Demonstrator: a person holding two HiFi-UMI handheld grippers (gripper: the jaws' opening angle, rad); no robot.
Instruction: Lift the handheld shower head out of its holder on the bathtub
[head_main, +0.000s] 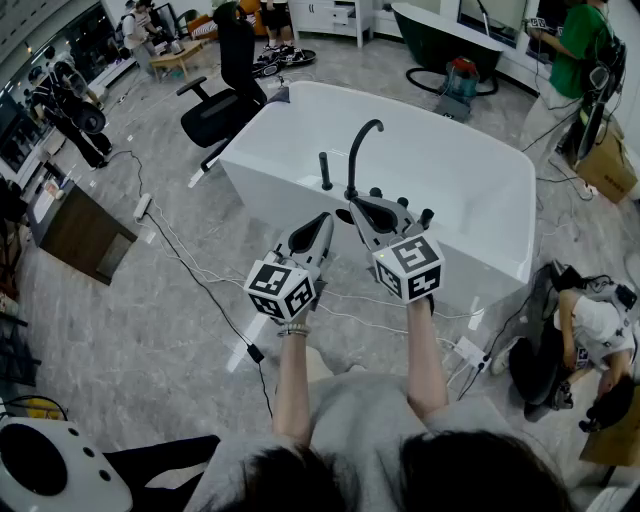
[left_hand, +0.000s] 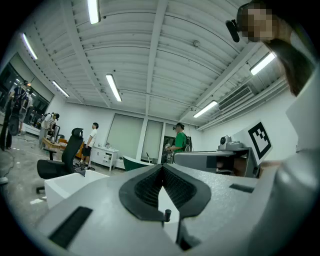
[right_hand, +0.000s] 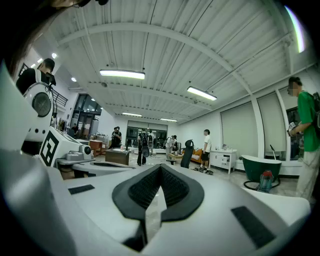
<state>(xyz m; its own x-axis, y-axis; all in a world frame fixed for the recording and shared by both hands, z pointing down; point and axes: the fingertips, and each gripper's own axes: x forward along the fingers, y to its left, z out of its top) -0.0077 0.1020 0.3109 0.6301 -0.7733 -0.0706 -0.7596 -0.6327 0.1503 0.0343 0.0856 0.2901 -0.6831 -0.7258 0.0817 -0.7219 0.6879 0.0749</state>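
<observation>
The white bathtub (head_main: 300, 185) stands in front of me. On its near rim a slim black handheld shower head (head_main: 325, 172) stands upright in its holder, left of the curved black faucet (head_main: 358, 150) and a row of black knobs (head_main: 402, 201). My left gripper (head_main: 324, 218) is held level just short of the rim, below the shower head, with its jaws shut and empty. My right gripper (head_main: 356, 206) hovers beside it near the foot of the faucet, also shut with nothing in it. In the gripper views the left gripper (left_hand: 161, 167) and right gripper (right_hand: 160, 167) show their pads meeting at the tips.
A black office chair (head_main: 215, 110) stands left of the tub. Cables (head_main: 200, 280) run over the floor, and a wooden cabinet (head_main: 85, 235) is at the left. A person (head_main: 590, 330) crouches at the right, and another in green (head_main: 575, 50) stands at the back right.
</observation>
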